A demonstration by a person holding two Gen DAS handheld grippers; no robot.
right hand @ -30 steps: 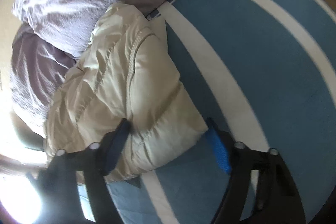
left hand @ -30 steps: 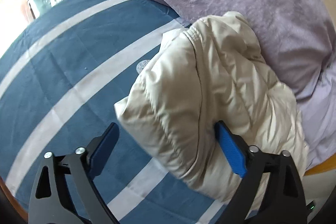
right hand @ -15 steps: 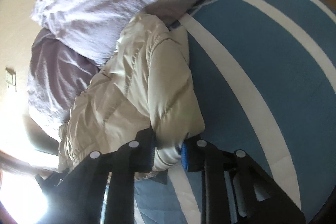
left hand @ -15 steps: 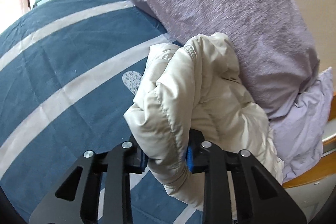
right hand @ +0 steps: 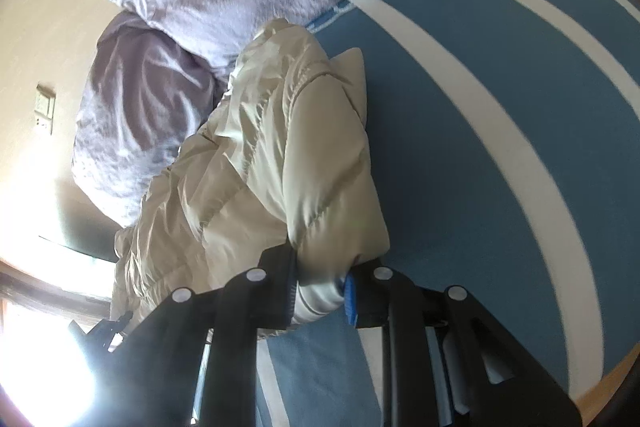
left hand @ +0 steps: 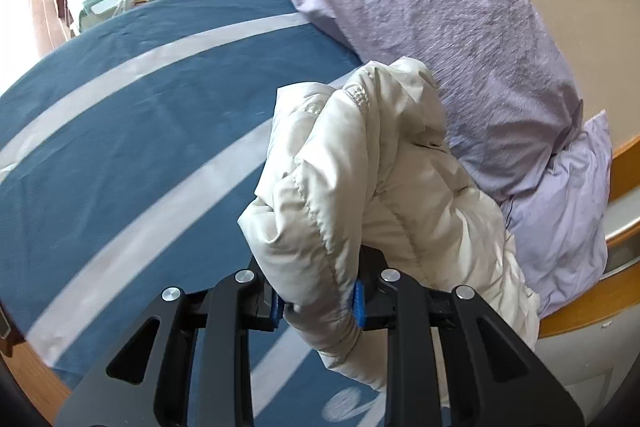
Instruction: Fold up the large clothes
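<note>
Moved since earlier: both pairs of jaws, which stood wide on either side of the jacket's near edge a second before, had closed on it, and the pinched corners had come up off the sheet and away from the pillows.
Left gripper (left hand: 318, 301): jaws nearly together, blue pads squeezing a puffy corner of the cream quilted jacket (left hand: 360, 187); the fabric bulged up and forward from between the jaws.
Right gripper (right hand: 320, 297): jaws likewise narrow, clamped on another hem corner of the jacket (right hand: 280, 155), with a striped cuff or band showing between the pads.
Jacket position: ahead of and above both sets of jaws, bunched in a heap; its far end lay against the lilac pillow (left hand: 460, 27), its near end lifted clear of the blue striped bedsheet (left hand: 140, 107).
Done so far: the garment had been gripped at two points and pulled toward the open sheet; no flat, tidy fold showed.
Left to do: by my judgement nearly everything, namely drawing it clear of the pillows, spreading it flat, tucking the sleeves in and folding the body over.
Progress: early stage.
</note>
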